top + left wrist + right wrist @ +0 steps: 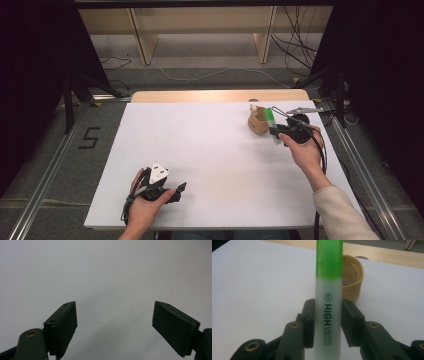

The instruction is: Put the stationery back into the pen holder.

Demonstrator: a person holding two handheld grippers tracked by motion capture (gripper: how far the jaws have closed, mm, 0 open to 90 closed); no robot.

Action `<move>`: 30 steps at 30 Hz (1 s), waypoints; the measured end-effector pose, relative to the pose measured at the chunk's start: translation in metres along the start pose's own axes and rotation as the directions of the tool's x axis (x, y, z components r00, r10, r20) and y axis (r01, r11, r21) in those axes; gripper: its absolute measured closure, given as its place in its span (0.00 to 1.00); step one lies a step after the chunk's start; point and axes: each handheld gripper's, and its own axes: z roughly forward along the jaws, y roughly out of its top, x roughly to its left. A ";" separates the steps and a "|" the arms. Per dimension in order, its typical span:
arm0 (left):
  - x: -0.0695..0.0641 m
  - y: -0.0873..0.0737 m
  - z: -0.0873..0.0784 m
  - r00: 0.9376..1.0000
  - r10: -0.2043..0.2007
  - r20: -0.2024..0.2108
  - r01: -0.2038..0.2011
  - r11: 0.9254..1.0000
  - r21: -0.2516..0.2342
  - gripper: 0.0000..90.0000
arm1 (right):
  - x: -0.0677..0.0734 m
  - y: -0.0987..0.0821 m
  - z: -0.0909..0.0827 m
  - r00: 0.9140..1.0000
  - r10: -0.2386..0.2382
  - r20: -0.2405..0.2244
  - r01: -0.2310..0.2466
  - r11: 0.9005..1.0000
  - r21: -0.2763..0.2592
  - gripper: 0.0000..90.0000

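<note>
Near edge, left side: my left gripper (170, 192) is resting low on the white table cover (210, 165), jaws standing wide apart with nothing between them. In the left gripper view I am looking along them at bare white surface, nothing within reach.

Right side, farther out: my right gripper (280, 135) is clamping the green highlighter (329, 297). The jaws are drawn in narrow against the clear lower barrel, one pad on each side, just about at the printed lettering; the green cap end is pointing away from me. In the high view the highlighter (271, 125) is standing roughly upright, tilted slightly, just beside the wooden cup (258, 121) on its right.

Judging the step: I am bringing the highlighter to the cup to drop it in. To do it well I am thinking of lifting until the lower end clears the rim, centring over the opening, keeping the barrel close to vertical, then easing the pads apart only once it is inside. The cup looks light and could tip if I knock the wall. The barrel is smooth plastic, so it may slip if I loosen too soon.

Surface: white cover, matt, bare apart from the cup near its far right corner; a strip of pale wood tabletop (215, 95) is showing along the far edge.

Room beyond: grey floor, loose cables (295, 50), wooden shelf legs (142, 40), dark frame stands either side, a "5" (89, 137) marked on the floor at left.
</note>
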 end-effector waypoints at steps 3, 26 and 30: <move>0.000 0.000 0.000 1.000 0.000 0.001 0.000 1.000 -0.001 0.22 | -0.001 0.001 0.000 1.000 0.002 0.001 -0.002 1.000 -0.003 0.74; 0.001 0.001 -0.002 1.000 -0.019 0.000 0.019 1.000 -0.011 0.22 | -0.005 0.005 0.006 1.000 0.025 0.009 -0.025 0.999 -0.043 0.74; 0.001 0.001 -0.002 1.000 -0.030 -0.004 0.030 0.999 -0.020 0.22 | -0.006 0.005 0.008 0.999 0.034 0.009 -0.033 0.998 -0.045 0.74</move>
